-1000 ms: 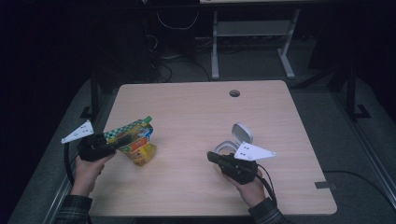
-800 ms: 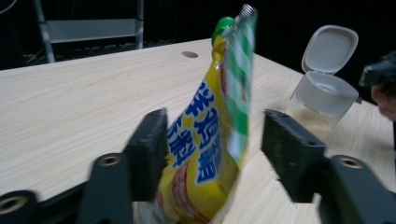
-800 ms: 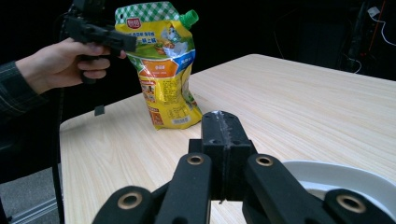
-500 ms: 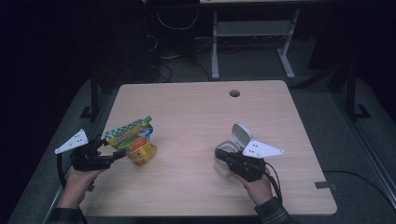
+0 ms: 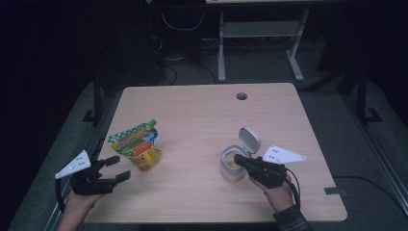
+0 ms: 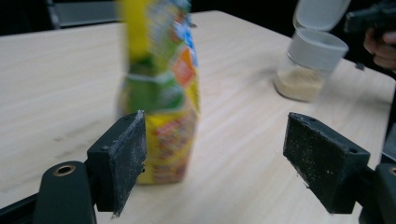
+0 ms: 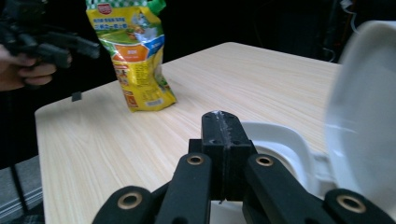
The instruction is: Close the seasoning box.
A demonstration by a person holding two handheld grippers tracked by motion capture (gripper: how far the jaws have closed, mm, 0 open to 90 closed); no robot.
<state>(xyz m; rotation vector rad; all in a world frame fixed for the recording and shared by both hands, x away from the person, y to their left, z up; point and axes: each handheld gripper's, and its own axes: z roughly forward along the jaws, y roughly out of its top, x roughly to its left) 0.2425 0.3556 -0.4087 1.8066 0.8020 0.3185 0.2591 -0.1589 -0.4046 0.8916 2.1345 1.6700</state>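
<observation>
A yellow-green food pouch [image 5: 135,150] stands upright on the left of the wooden table [image 5: 192,115]. My left gripper [image 5: 120,167] sits near the front left corner, a short way from the pouch. Its jaws have just been opening and are open, with nothing pressed between them. The pouch [image 6: 163,93] stands beyond the left jaw. A clear jar [image 5: 232,166] with a flipped-up white lid [image 5: 250,139] holds pale powder. My right gripper [image 5: 238,160] is shut, its tips [image 7: 222,126] at the jar's rim [image 7: 280,140] with nothing between them.
A round cable hole [image 5: 241,96] sits near the table's far edge. A metal shelf frame [image 5: 260,33] stands on the dark floor behind the table. A small dark tag [image 5: 334,190] lies near the front right corner.
My left gripper let go of the pouch, opened and drew back toward the front left corner. The pouch stays standing. My right gripper shifted slightly to the right by the jar.
</observation>
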